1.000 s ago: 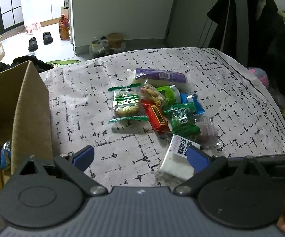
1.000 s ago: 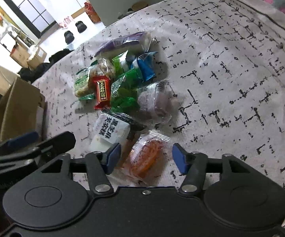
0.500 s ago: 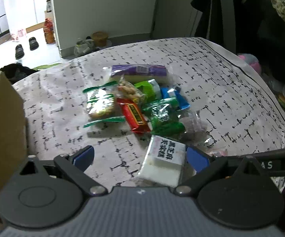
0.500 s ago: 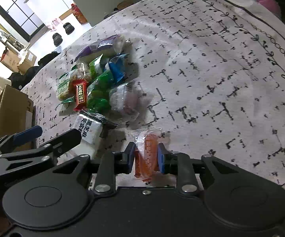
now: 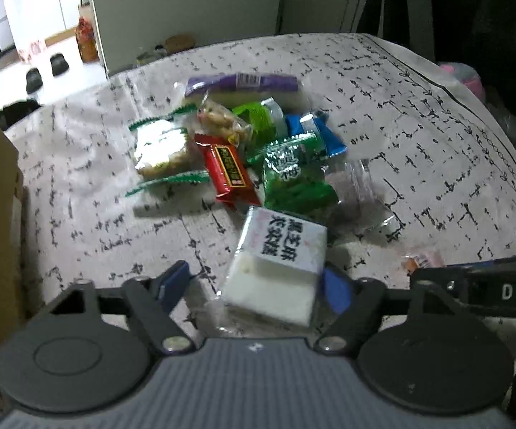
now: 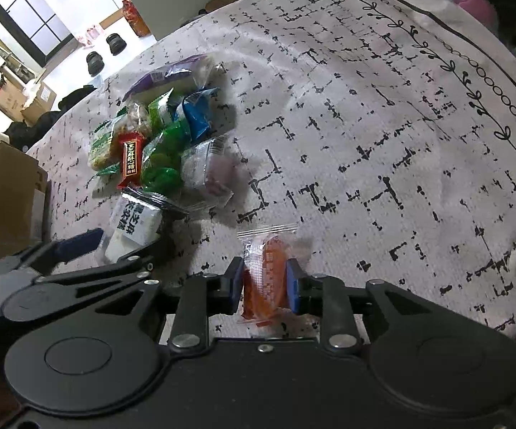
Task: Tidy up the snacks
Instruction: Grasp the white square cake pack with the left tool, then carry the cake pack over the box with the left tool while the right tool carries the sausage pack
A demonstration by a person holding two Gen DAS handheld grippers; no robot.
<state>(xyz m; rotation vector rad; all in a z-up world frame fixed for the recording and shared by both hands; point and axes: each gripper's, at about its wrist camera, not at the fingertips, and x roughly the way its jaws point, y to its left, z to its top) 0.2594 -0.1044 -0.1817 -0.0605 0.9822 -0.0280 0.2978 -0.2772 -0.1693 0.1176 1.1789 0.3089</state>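
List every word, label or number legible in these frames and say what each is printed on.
"DAS": white letters on the right gripper's black arm, cut off at the left wrist view's edge.
Large black Chinese characters on the white snack pack: seen upside down and blurred, not readable with confidence.
Gold characters on the red snack bar: too small and blurred.
White print on the green packet: blurred.
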